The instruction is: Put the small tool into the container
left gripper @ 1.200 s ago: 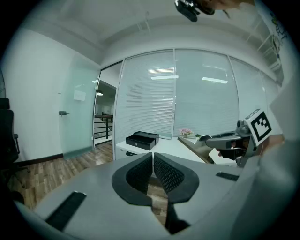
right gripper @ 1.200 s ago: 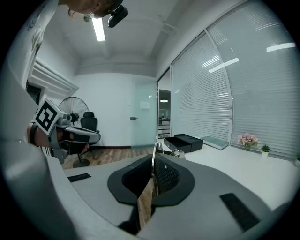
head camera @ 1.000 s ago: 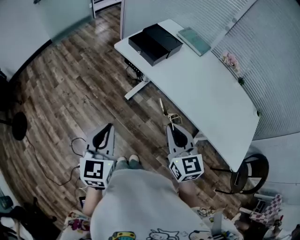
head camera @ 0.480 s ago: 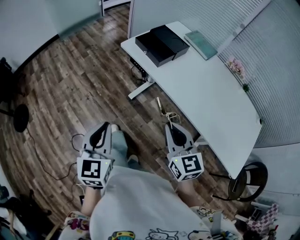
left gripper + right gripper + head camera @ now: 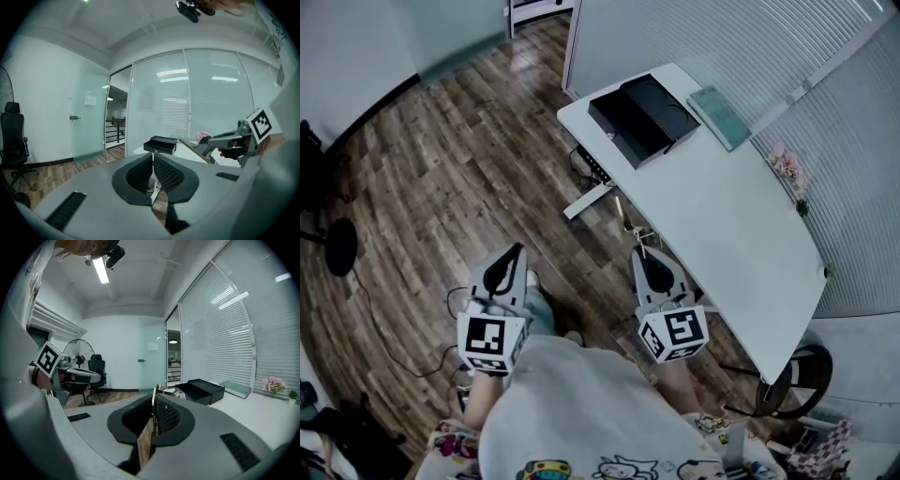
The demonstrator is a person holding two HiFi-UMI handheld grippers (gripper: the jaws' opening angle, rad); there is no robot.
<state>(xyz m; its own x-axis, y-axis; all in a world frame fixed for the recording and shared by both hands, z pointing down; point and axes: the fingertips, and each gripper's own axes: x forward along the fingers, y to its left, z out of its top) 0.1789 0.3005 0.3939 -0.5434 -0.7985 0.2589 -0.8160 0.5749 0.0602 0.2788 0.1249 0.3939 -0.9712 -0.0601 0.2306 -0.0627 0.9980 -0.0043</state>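
Well short of the black box (image 5: 642,118), small tool (image 5: 624,217) pinched in right gripper (image 5: 641,253) for delivery; left gripper (image 5: 516,255) pressed together, empty

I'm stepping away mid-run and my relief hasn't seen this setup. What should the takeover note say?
Right hand-held gripper: shut on the tool, held beside the near edge of the table.
Left hand-held gripper: shut, empty, over the floor.
Box: looks open, at the table's far end, beside a book.
Done: tool is in the grasp.
Left: carry it to the box and release it inside.
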